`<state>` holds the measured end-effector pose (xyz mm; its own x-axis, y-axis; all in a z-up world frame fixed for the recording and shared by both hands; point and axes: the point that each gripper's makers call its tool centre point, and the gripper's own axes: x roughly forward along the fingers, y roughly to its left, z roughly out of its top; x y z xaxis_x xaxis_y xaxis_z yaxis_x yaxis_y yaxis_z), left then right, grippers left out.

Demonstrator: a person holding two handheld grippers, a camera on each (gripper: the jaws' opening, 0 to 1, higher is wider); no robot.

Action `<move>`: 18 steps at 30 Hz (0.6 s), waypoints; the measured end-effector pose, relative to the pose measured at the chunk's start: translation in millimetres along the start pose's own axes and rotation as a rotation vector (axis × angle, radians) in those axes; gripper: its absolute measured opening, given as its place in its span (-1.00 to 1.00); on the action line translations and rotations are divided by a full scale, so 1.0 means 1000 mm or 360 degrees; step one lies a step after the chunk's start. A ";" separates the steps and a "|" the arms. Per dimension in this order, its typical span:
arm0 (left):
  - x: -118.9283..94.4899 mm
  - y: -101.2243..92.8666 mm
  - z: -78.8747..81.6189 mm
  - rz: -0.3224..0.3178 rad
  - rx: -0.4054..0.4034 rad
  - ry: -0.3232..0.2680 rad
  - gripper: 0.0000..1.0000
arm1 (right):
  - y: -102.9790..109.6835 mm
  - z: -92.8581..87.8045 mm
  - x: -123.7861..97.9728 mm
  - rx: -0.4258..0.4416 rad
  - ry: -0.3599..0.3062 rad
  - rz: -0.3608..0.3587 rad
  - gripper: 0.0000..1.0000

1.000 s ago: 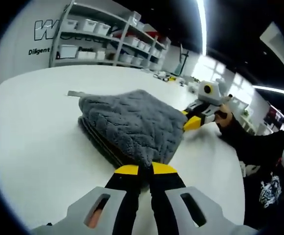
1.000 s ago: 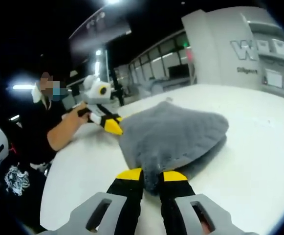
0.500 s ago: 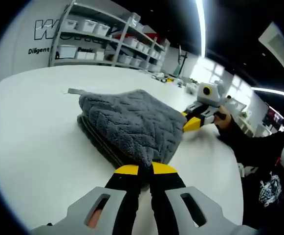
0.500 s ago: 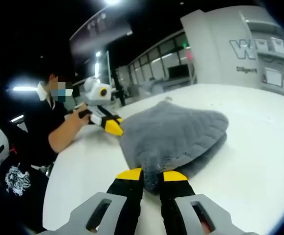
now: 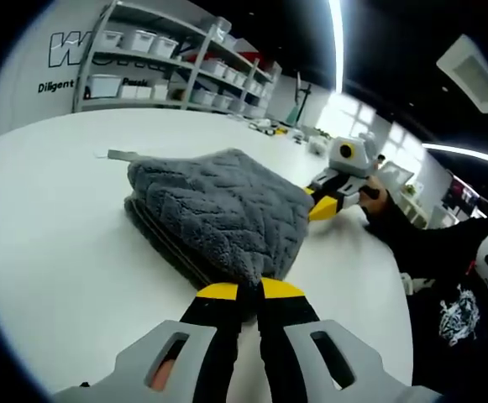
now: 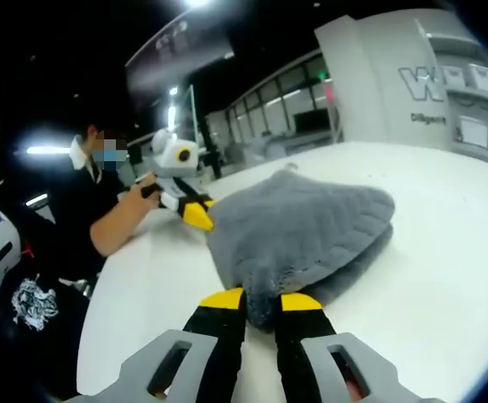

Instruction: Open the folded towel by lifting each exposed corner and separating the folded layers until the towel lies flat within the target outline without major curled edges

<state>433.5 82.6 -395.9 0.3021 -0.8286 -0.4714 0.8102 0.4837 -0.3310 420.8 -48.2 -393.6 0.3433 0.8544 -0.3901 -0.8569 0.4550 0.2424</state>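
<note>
Now the grey towel (image 5: 218, 214) is stretched over the white table (image 5: 50, 252) between both tongs: one corner is pinched by the left gripper (image 5: 241, 291), the opposite corner by the right gripper (image 6: 259, 300).

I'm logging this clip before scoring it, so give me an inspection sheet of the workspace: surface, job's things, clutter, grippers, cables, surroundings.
Surface: white table, bare around the towel; no target outline can be made out.
Job's things: grey towel folded in stacked layers, top layer raised at two near corners; small tab at its far edge.
Clutter: small items on the far end of the table, too small to name.
Grippers: left gripper shut on a towel corner; right gripper shut on another corner.
Cables: nothing seen.
Surroundings: shelving with white bins against a lettered wall, ceiling light strips, windows; a person in dark clothes holds both grippers.
</note>
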 end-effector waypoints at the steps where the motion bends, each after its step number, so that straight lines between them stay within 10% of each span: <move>1: 0.000 -0.001 0.000 -0.0008 0.0002 0.0005 -0.89 | 0.001 0.000 0.000 -0.0002 0.0003 0.0003 -0.84; 18: -0.002 -0.013 -0.007 -0.0125 0.0002 0.0064 -0.89 | 0.018 -0.012 -0.007 -0.0013 0.0080 0.0134 -0.84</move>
<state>418.6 79.6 -396.8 0.2173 -0.8518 -0.4767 0.8313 0.4175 -0.3670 398.5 -49.5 -397.5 0.2503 0.8758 -0.4127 -0.8852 0.3797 0.2689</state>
